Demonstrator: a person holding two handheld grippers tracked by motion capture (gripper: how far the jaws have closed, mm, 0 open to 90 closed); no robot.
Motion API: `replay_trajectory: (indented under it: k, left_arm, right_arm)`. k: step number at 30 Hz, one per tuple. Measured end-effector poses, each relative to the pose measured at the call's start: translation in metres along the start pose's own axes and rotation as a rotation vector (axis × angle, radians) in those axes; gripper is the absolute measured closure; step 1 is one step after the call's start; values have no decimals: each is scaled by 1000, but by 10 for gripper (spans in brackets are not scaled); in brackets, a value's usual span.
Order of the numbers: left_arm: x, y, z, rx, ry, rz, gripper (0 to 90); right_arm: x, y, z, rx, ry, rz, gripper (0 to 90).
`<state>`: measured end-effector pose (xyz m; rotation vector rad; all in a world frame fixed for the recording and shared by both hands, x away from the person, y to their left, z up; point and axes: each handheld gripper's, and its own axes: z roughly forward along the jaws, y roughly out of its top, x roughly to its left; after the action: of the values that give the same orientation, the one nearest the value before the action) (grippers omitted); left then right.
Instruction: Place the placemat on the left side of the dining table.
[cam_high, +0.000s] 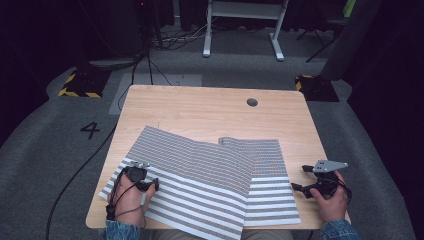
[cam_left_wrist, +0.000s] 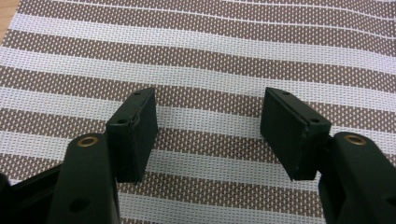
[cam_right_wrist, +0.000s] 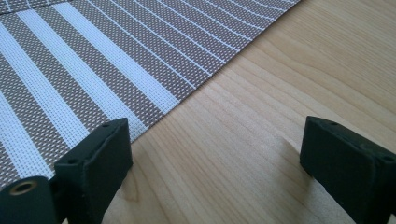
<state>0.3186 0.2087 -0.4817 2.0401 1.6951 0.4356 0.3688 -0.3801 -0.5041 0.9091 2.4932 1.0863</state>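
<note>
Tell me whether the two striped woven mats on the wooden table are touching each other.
Touching. The high view shows the larger striped woven mat lying over the left edge of the smaller striped woven mat, with no wooden table visible between them.

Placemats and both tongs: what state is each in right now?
Larger striped mat: lying flat, its right edge overlapping the smaller mat.
Smaller striped mat: flat, partly covered on its left side.
Left tongs: open, over the larger mat, holding nothing.
Right tongs: open, over bare table beside the smaller mat, holding nothing.
</note>
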Motion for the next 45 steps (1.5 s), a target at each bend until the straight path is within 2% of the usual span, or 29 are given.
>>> replay_trajectory:
  k: [4, 9, 12, 14, 17, 21, 23, 24, 28, 31, 32, 36, 39, 42, 43, 45]
  left_arm:
    - [1, 3, 1, 4, -4, 8, 398]
    - [5, 7, 4, -21, -13, 10, 475]
    - [8, 8, 6, -47, 1, 10, 599]
    - [7, 8, 8, -66, -11, 14, 661]
    - [8, 9, 9, -86, -24, 48, 801]
    - [8, 10, 7, -107, -44, 85, 855]
    - [8, 12, 3, -144, -58, 108, 860]
    - [8, 13, -1, -178, -73, 116, 860]
    - [4, 21, -22, -263, -108, 155, 861]
    - [3, 30, -35, -306, -111, 205, 860]
    - [3, 34, -40, -321, -126, 222, 858]
    - [9, 52, -52, -360, -113, 256, 854]
    - [15, 72, -52, -371, -104, 295, 851]
    - [17, 96, -43, -358, -84, 328, 840]
    - [16, 104, -39, -352, -85, 341, 826]
    - [15, 119, -30, -365, -80, 350, 726]
  right_arm:
    - [0, 0, 0, 0, 0, 0, 93]
    - [0, 0, 0, 0, 0, 1, 93]
    - [0, 0, 0, 0, 0, 1, 93]
    - [0, 0, 0, 0, 0, 1, 93]
    - [0, 0, 0, 0, 1, 2, 93]
    - [0, 0, 0, 0, 1, 2, 94]
    - [0, 0, 0, 0, 1, 2, 93]
    - [0, 0, 0, 0, 1, 1, 93]
    - [0, 0, 0, 0, 0, 0, 93]
    - [0, 0, 0, 1, 0, 0, 93]
    - [0, 0, 0, 0, 0, 0, 93]
    - [0, 0, 0, 0, 0, 0, 93]
    - [0, 0, 0, 1, 0, 0, 93]
    - [0, 0, 0, 0, 0, -1, 93]
    - [0, 0, 0, 1, 0, 0, 93]
    - [0, 0, 0, 0, 0, 0, 93]
